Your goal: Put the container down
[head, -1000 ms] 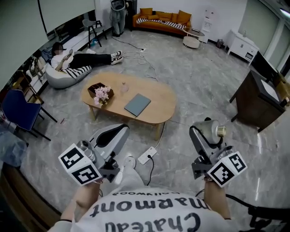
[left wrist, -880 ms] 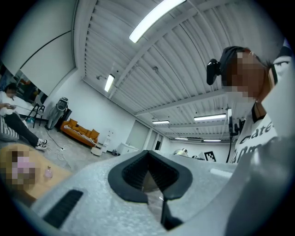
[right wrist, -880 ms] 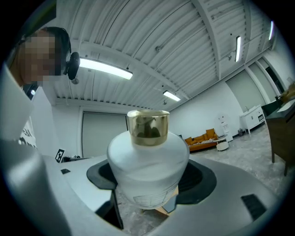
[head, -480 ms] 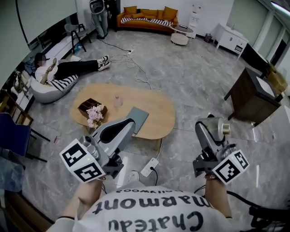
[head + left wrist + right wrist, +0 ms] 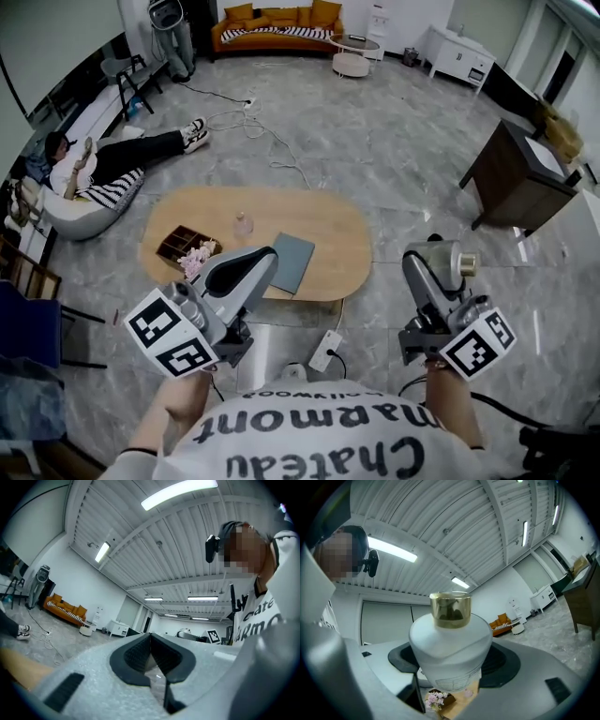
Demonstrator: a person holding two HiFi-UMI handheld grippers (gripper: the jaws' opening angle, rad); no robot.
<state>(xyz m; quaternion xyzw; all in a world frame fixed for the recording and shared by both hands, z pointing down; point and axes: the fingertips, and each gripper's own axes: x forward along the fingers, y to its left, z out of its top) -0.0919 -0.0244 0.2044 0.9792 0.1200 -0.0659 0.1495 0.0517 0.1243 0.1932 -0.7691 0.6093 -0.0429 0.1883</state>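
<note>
A white container (image 5: 446, 266) with a gold cap (image 5: 450, 609) is held upright in my right gripper (image 5: 437, 272), which is shut on its body (image 5: 451, 648); it hangs in the air over the floor, right of the oval wooden table (image 5: 330, 229). My left gripper (image 5: 251, 266) is shut with nothing in it, and its pads (image 5: 140, 651) meet at the tips. It hovers over the table's near edge in the head view.
On the table lie a grey notebook (image 5: 291, 262), a small glass bottle (image 5: 243, 225) and a wooden box with pink flowers (image 5: 184, 247). A power strip (image 5: 325, 350) and cable lie on the floor by my feet. A person (image 5: 112, 157) lies at left; a dark cabinet (image 5: 517, 176) stands right.
The view has advanced toward the table, which now lies closer below the grippers. Both grippers keep their pose, the right one still holding the container.
</note>
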